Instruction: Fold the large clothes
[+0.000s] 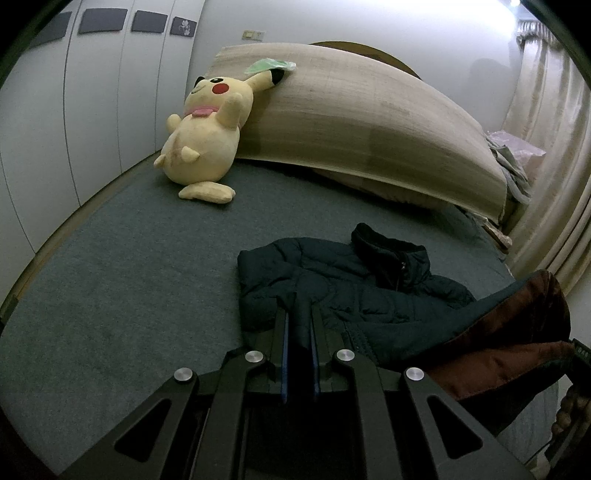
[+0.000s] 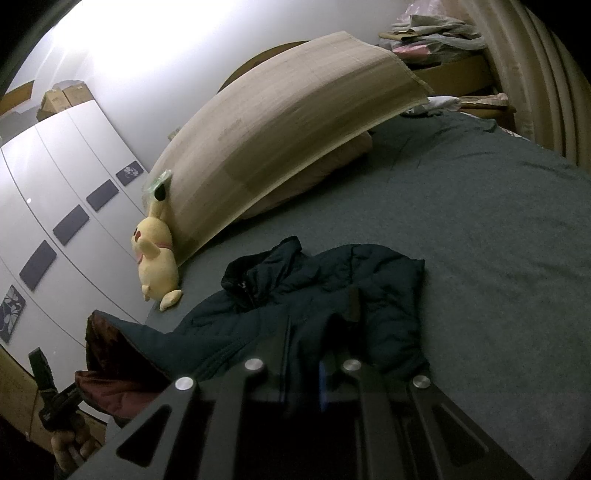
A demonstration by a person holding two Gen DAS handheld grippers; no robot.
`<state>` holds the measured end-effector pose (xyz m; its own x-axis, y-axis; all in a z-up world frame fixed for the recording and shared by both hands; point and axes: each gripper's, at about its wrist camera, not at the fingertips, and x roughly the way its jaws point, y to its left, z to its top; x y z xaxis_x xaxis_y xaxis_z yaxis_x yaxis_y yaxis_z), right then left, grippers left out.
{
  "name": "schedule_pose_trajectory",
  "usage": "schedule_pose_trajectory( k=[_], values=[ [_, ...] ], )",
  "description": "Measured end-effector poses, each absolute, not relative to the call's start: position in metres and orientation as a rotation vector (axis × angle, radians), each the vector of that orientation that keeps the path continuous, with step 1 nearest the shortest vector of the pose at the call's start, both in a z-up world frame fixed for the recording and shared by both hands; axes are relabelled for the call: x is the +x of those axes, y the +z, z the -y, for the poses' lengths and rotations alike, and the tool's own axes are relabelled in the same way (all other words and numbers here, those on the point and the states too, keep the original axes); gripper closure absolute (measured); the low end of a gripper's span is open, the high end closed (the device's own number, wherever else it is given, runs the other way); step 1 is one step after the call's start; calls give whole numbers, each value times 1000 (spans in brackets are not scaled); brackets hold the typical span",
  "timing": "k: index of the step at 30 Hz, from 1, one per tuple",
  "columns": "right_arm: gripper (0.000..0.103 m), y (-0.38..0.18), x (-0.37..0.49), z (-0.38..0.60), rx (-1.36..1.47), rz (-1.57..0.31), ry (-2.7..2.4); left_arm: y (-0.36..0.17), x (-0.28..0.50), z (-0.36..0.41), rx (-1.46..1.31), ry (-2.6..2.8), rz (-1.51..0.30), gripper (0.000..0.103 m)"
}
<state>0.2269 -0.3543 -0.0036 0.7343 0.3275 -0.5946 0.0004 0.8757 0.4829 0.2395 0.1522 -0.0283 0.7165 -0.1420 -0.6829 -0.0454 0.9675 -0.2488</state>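
Note:
A dark teal puffer jacket (image 1: 354, 291) with a reddish-brown lining (image 1: 517, 350) lies on the grey bed (image 1: 110, 295), collar toward the headboard. My left gripper (image 1: 300, 314) is shut on a fold of the jacket's hem, and the lifted fabric runs between its blue-padded fingers. In the right wrist view the jacket (image 2: 314, 291) lies spread ahead. My right gripper (image 2: 319, 328) is also shut on the jacket's edge, with fabric raised over its fingers. The lining side (image 2: 110, 354) is lifted at the left, where a hand holds the other gripper.
A yellow Pikachu plush (image 1: 207, 136) leans on a rolled beige bamboo mat (image 1: 369, 122) at the head of the bed. White wardrobe doors (image 1: 92, 92) stand to the left. Curtains (image 1: 546, 147) and piled clothes (image 2: 436, 29) are to the right.

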Motion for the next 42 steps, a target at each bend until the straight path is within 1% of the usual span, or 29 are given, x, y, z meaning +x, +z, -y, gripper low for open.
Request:
schedule_pose_trajectory(
  k=[42],
  values=[
    [91, 18, 246, 345, 420, -716, 181, -29, 265, -152, -217, -65, -772, 94]
  ],
)
